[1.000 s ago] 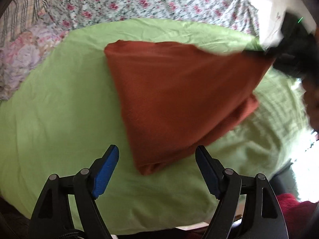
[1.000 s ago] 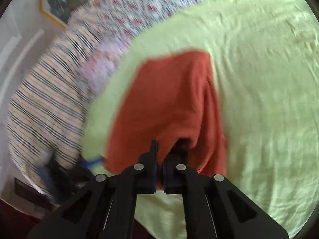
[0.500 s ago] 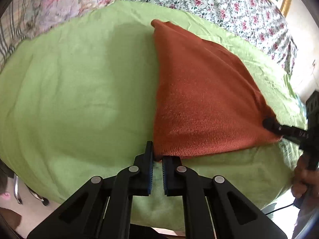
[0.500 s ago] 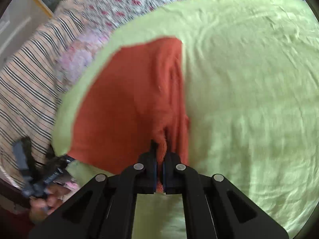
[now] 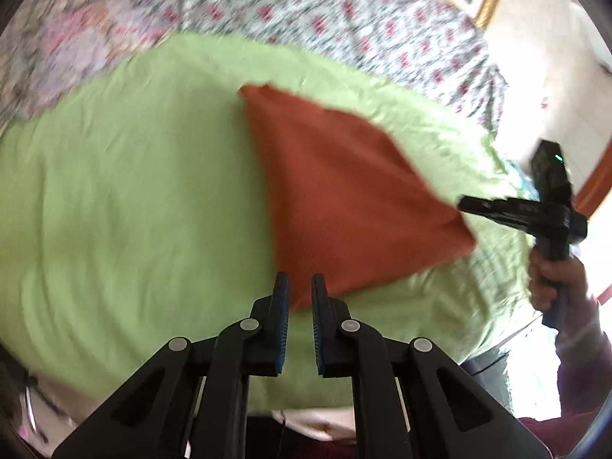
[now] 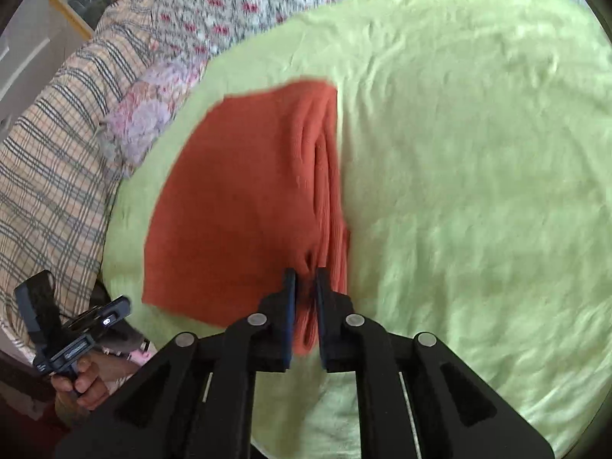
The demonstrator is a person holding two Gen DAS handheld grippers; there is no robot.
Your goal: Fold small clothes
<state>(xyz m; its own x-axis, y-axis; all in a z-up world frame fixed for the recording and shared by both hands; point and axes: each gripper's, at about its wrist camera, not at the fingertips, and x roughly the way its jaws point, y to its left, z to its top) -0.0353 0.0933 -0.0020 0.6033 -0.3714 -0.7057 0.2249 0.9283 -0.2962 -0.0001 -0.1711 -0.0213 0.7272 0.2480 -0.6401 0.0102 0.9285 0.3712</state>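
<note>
Left gripper (image 5: pixel 300 287): fingers (image 5: pixel 281 306) almost together and just easing apart. The near corner of the rust-orange garment (image 5: pixel 344 191) sits pinched between their tips. Below the tips only the green sheet (image 5: pixel 134 191) shows through the slit.

Right gripper (image 6: pixel 305 279): fingers are opening slightly. A bunched, ribbed edge of the same garment fills the gap between the pads and hangs down through it.

From my left fingers the garment fans out ahead and to the right as a broad wedge. Its far point lies up near the middle of the sheet. Its right corner ends at the tip of the right gripper, which a hand (image 5: pixel 550 279) grips from below.

From my right fingers the cloth spreads ahead and to the left. It is smooth on the left and has long folds along its right edge. The left gripper sits at the cloth's near-left corner, with the person's other hand (image 6: pixel 82 386) under it.

The green sheet surrounds the garment on every side. Past it, ahead of both pairs of fingers, is floral bedding (image 5: pixel 306 7). A checked blanket (image 6: pixel 49 153) lies far left of the right fingers, and a gilt picture frame (image 5: pixel 485 0) is at the far upper right of the left ones. Both views are blurred.
</note>
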